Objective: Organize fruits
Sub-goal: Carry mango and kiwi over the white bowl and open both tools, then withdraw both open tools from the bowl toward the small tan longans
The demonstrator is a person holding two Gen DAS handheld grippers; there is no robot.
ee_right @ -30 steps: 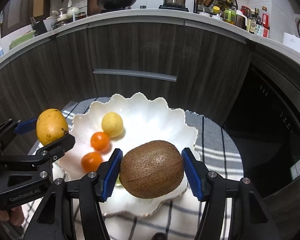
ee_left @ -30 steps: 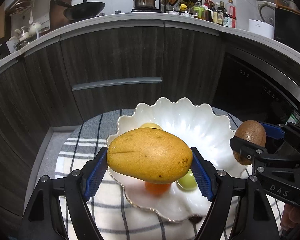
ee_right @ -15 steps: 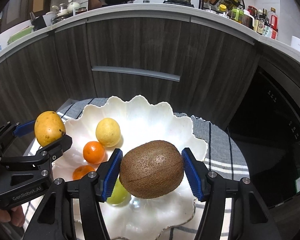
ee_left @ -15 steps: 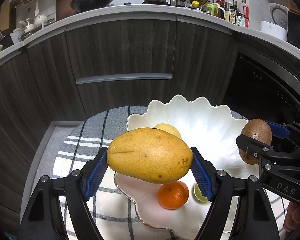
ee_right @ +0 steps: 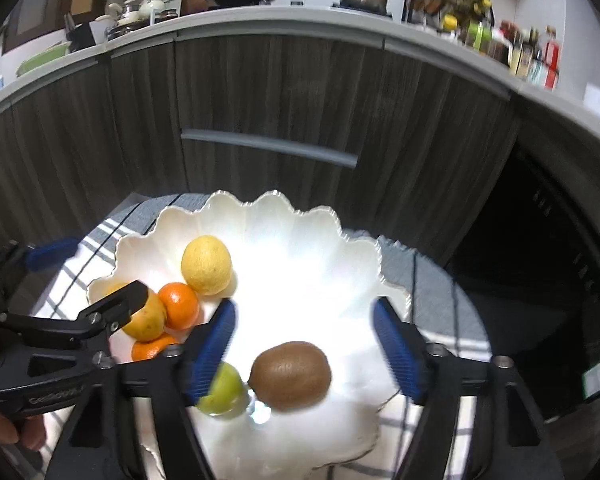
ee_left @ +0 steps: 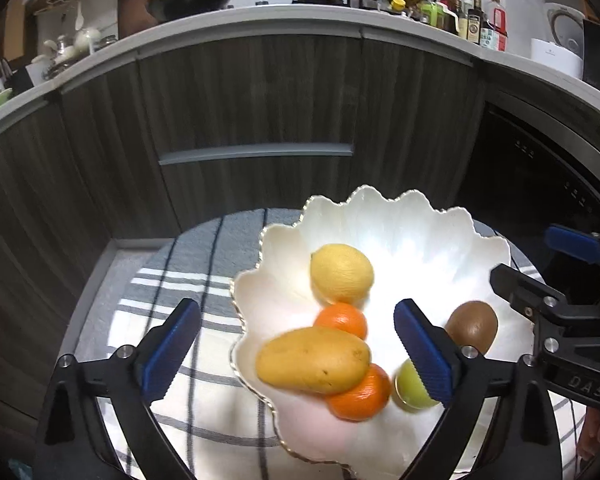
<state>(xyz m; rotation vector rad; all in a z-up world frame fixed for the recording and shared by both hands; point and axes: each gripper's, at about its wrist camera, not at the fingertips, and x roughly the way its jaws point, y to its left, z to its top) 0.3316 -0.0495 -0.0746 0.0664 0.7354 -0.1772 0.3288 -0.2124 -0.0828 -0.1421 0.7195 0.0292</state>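
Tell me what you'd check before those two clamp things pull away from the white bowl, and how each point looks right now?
1. Left gripper let go of mango: ok, its jaws have just been opening and the pads stand clear.
2. Right gripper let go of kiwi: ok, jaws just opened, gaps on both sides.
3. Mango settled: cannot tell, it lies on two oranges.
4. Kiwi inside bowl: ok.
5. Lemon and green fruit in bowl: ok.
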